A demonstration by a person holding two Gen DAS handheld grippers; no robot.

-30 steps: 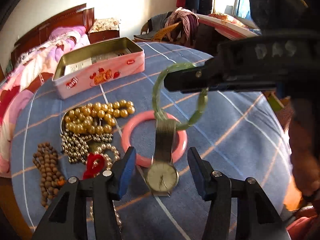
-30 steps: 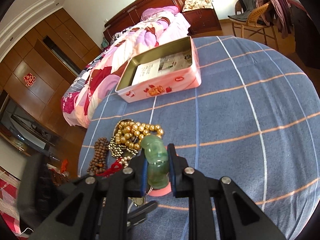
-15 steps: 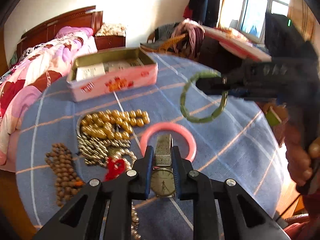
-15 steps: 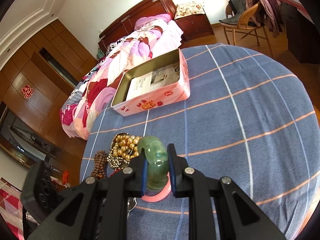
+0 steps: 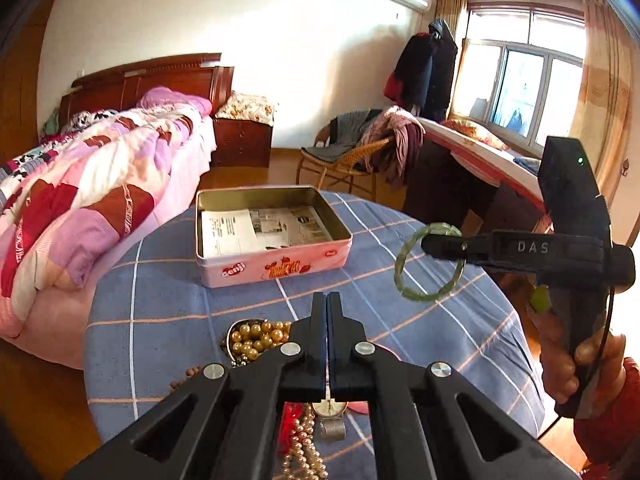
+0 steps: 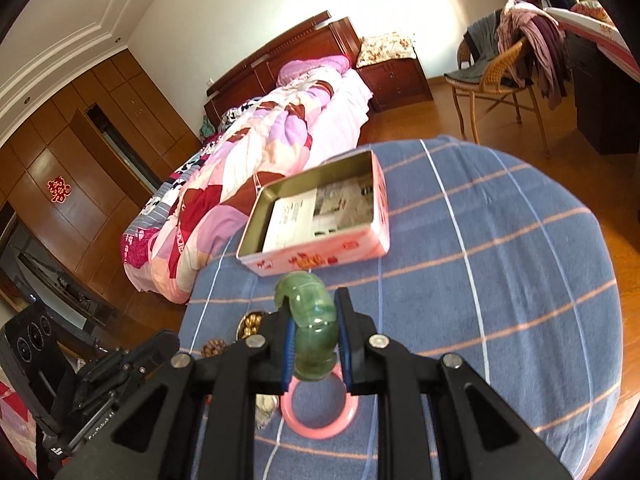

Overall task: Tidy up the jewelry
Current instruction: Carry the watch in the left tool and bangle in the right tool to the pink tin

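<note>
My right gripper is shut on a green jade bangle and holds it above the table; it also shows in the left wrist view, right of the open pink tin. My left gripper is shut, its jaws pressed together with nothing visible between them. The watch lies on the table under the left gripper. The pink bangle lies flat on the cloth below the right gripper. Gold beads and a pearl strand lie near the left gripper.
The round table has a blue checked cloth. The tin holds printed paper. Brown wooden beads lie at the table's left edge. A bed stands left of the table, a wicker chair behind it.
My left gripper was around the watch half a second ago; now it is fully shut, raised and tilted up, and the watch lies below. My right gripper carried the green bangle higher, toward the tin.
</note>
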